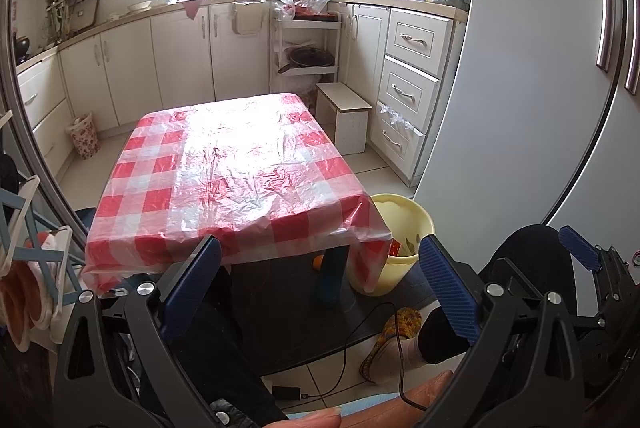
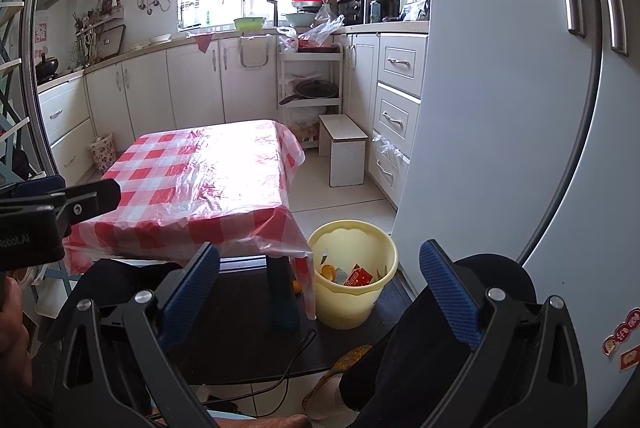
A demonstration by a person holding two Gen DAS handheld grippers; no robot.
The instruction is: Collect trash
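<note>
A yellow bin [image 2: 352,292] stands on the floor at the table's right front corner, holding a red carton [image 2: 357,275], an orange piece and other scraps. It also shows in the left wrist view [image 1: 404,224], partly behind the cloth. The low table [image 1: 224,164] carries a red-and-white checked plastic cloth, also in the right wrist view [image 2: 200,180]. My left gripper [image 1: 320,268] is open and empty, held back from the table's near edge. My right gripper [image 2: 320,272] is open and empty, above and short of the bin.
A white fridge [image 2: 500,88] rises at the right, close to the bin. A white stool [image 2: 346,148] and a shelf cart [image 2: 310,76] stand beyond the table. A small orange object [image 1: 318,262] lies under the table. A black cable [image 2: 288,368] runs across the floor.
</note>
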